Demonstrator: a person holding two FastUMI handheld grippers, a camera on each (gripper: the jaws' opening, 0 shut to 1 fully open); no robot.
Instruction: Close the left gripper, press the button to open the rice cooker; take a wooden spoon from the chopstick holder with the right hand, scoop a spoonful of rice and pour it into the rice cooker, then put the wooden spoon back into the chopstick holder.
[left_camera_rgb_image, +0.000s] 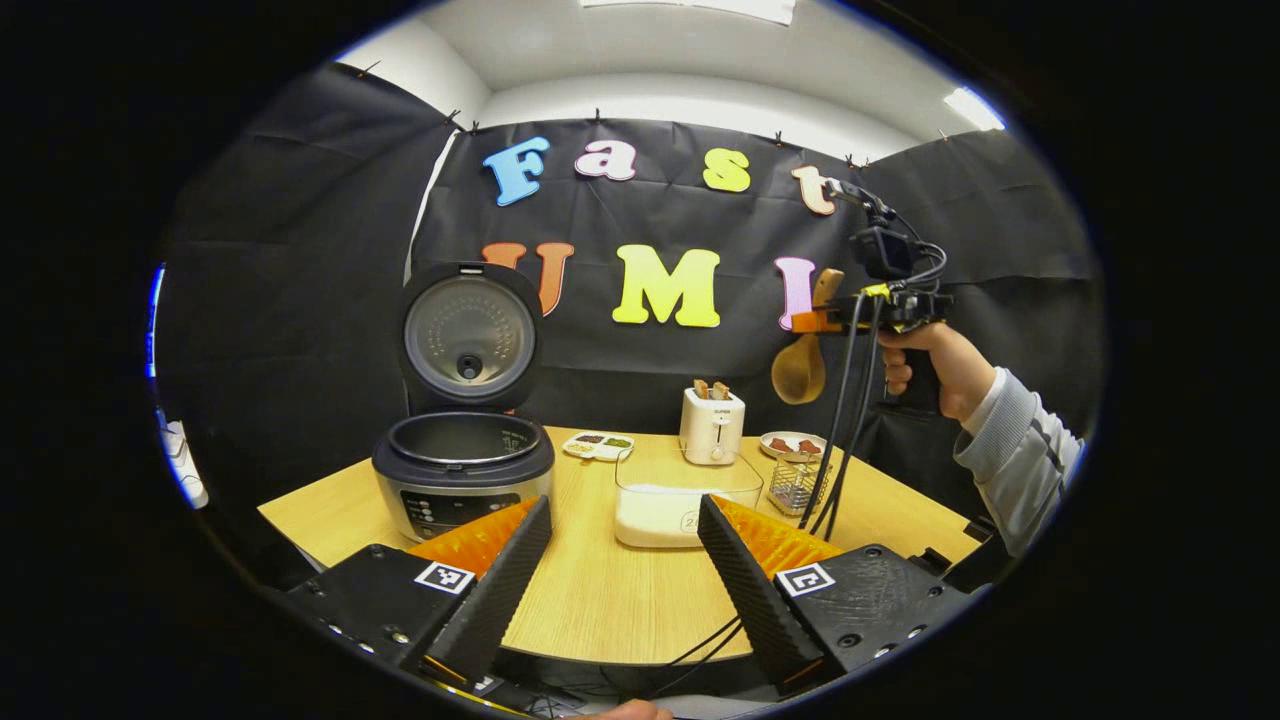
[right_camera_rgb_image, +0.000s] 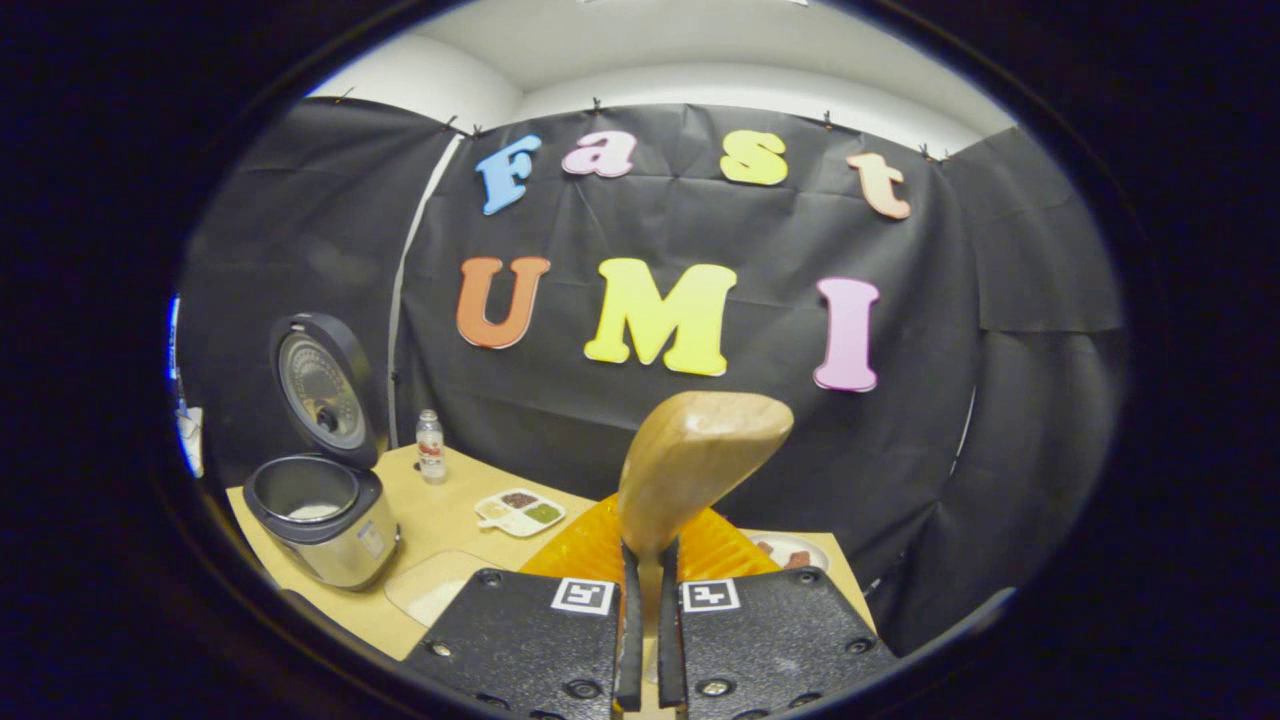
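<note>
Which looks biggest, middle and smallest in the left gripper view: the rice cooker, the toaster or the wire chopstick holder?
1. rice cooker, biggest, with its lid standing open.
2. toaster, middle.
3. chopstick holder, smallest.
The cooker stands nearer the camera than the toaster, so part of that gap may be nearness.

My wooden spoon is pale tan with a smooth grain. The rice cooker I see has a silver body, dark rim and grey inner lid. The table is light wood-grain. The toaster is white, the rice white in its clear container, and the sleeve grey ribbed.
</note>
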